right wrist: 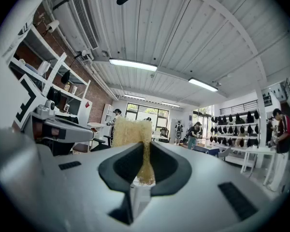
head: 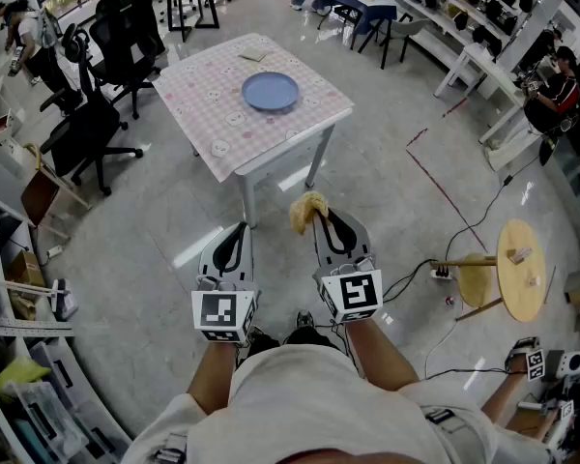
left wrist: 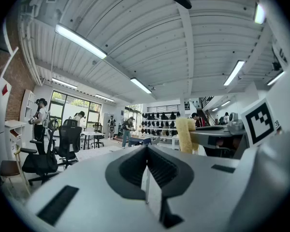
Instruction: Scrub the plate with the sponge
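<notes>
Right gripper [head: 324, 220] pinches a crumpled yellow sponge [head: 307, 211] ready for scrubbing, left gripper [head: 239, 230] seemingly closed and empty, round blue plate [head: 270, 91] well inside the pink-checked table's [head: 213, 114] edges.

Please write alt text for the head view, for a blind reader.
From above: the right gripper is shut on a yellow sponge, the left gripper shut and empty. Ahead, a blue plate lies on a table.

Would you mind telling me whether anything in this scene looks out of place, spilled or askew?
Nothing stands out: the plate lies flat on the table, the sponge is pinched in the right gripper, and the left gripper is shut and empty.
</notes>
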